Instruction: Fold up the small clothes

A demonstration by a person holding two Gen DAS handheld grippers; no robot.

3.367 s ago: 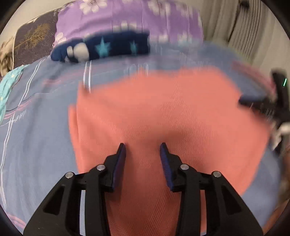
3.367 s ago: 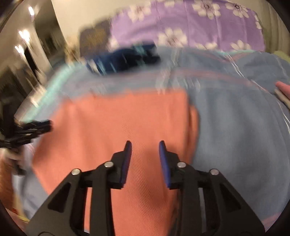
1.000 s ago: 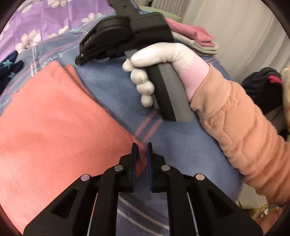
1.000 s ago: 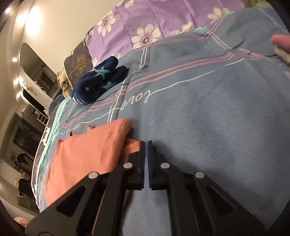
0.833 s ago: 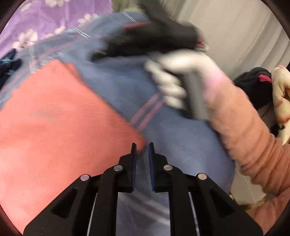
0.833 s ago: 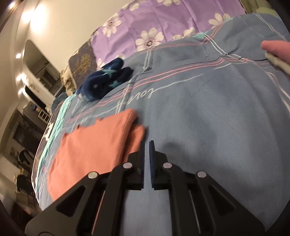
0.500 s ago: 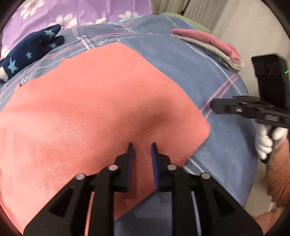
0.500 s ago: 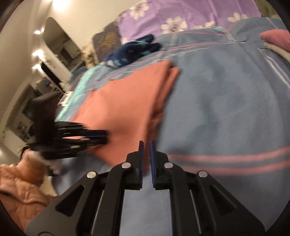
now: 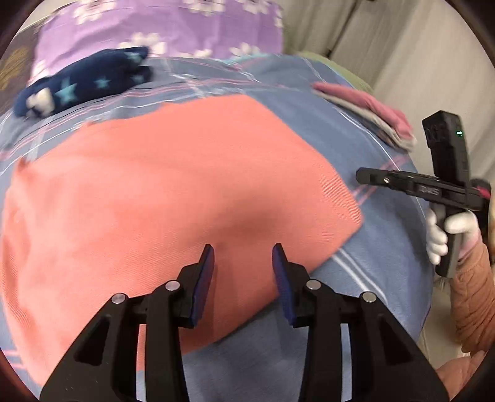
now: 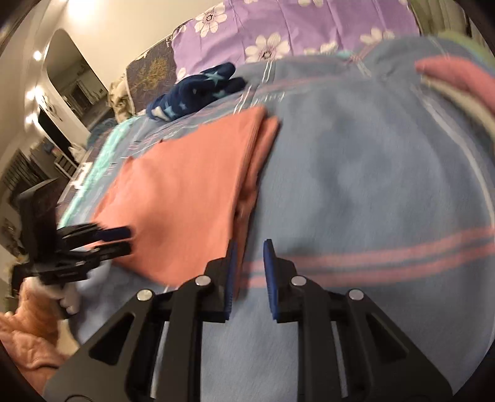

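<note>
A salmon cloth [image 9: 185, 191] lies folded flat on the blue blanket [image 9: 380, 247], with its doubled edge showing in the right wrist view [image 10: 256, 160]. My left gripper [image 9: 244, 250] hovers over the cloth's near edge. Its jaws are opening and nothing is pinched between them. My right gripper [image 10: 250, 247] hangs just off the cloth's near right corner, over the blanket's pink stripes. Its jaws are also opening, with an empty gap. Each view shows the other gripper from the side, the right one [image 9: 360, 177] in a white-gloved hand [image 9: 439, 238] and the left one [image 10: 126, 238].
A navy garment with stars [image 9: 83, 83] lies at the far side of the bed, below a purple flowered pillow [image 9: 154, 27]. A folded pink and grey stack [image 9: 371, 108] sits at the far right. The bed's near edge and an orange sleeve [image 9: 473, 303] are close by.
Both grippers have let go at the cloth's right edge and drawn back toward its near side. Their jaws went from shut to parted. The cloth stays folded.
</note>
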